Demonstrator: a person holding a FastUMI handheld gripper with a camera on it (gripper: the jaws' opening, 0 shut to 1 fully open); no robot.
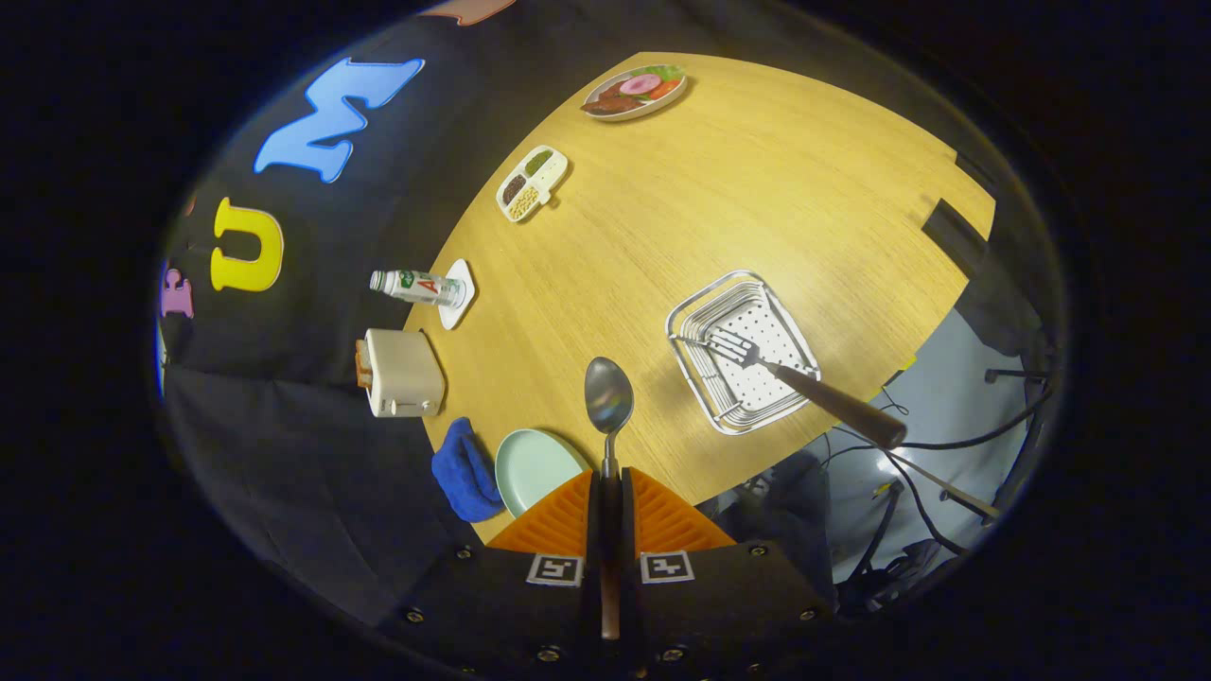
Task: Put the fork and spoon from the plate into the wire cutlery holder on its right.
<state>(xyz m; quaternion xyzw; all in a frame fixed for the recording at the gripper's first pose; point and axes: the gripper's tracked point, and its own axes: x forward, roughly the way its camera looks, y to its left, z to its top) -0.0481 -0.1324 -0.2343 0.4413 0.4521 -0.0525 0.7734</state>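
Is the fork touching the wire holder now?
Touching: in the gripper view the fork lies in the wire holder, its handle resting over the rim.

I am seeing the spoon [608,397] sitting pinched between my gripper [610,492] fingers, the fork [804,378] lying in the wire holder [741,350] beyond, right of the plate [535,468].

1. A light wood-grain surface [757,189] with a rounded edge spans the middle of the scene.
2. Black cloth [284,426] hangs as the booth's wall along one side of it.
3. Past the opposite edge lies a pale grey floor [946,407] crossed by loose black cables [984,437].
4. Lighting is dim around the surface.
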